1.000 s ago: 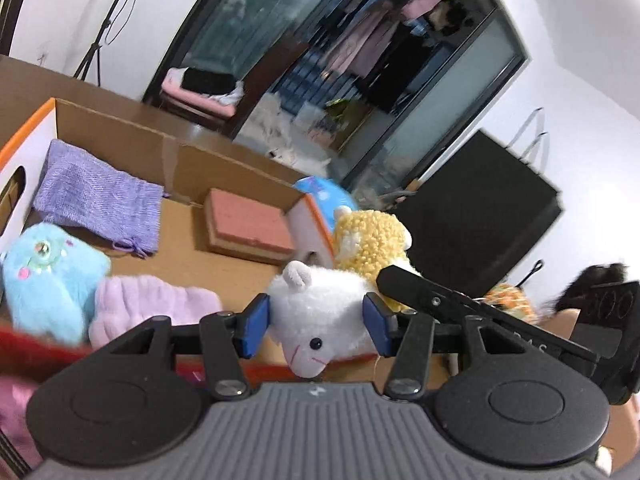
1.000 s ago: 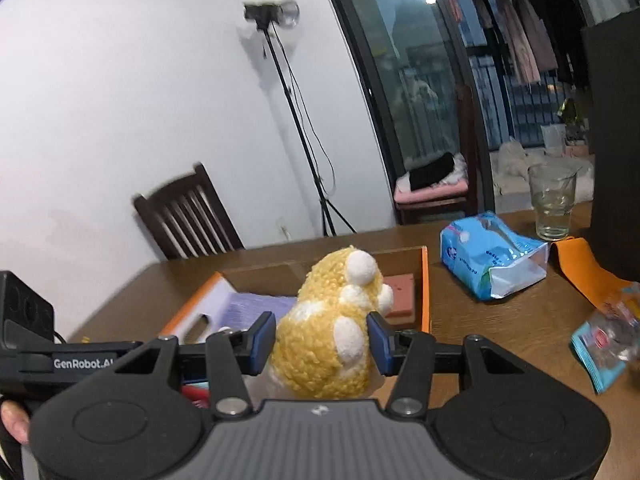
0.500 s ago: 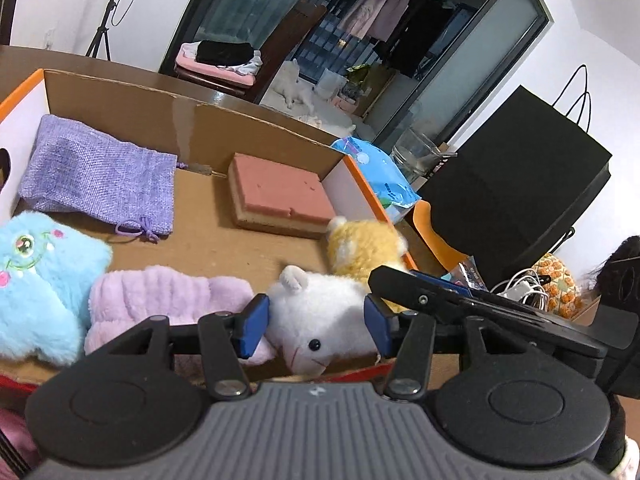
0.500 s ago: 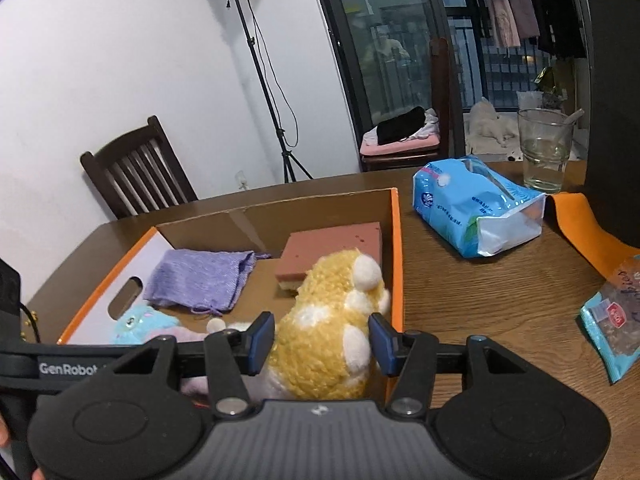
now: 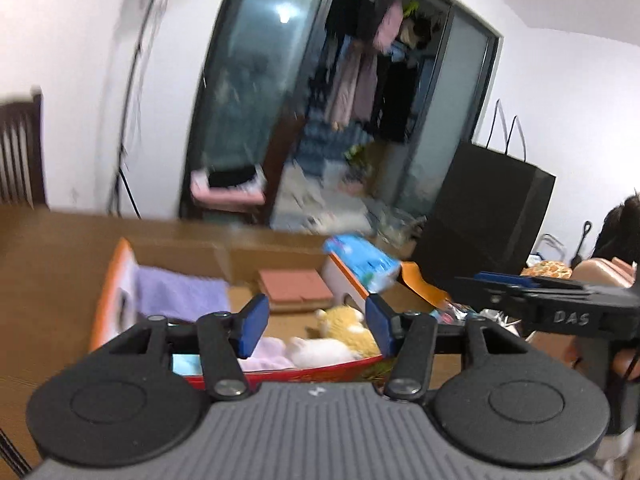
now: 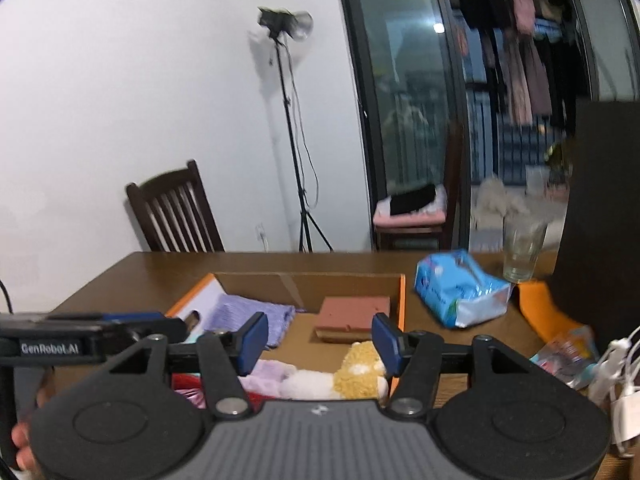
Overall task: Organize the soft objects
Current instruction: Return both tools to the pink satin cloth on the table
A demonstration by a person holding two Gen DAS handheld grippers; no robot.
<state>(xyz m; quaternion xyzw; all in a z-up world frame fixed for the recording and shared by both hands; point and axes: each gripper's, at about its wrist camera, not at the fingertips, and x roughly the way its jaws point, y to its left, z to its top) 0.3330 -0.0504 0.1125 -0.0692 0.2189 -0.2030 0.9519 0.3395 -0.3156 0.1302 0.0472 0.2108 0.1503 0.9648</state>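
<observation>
Down in the box (image 6: 401, 300), low in both frames, the white toy (image 5: 320, 352) and yellow toy (image 6: 358, 376) lie side by side, below the left gripper (image 5: 314, 322) and right gripper (image 6: 320, 338), both empty with jaws opening.

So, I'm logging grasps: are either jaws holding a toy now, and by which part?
Nothing is held. Both jaws are opening, empty; the white plush and yellow plush lie in the box.

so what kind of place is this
Most likely a lived-in home: a wooden dining table with a wooden chair behind it, and clothes hanging beyond glass sliding doors.
</observation>
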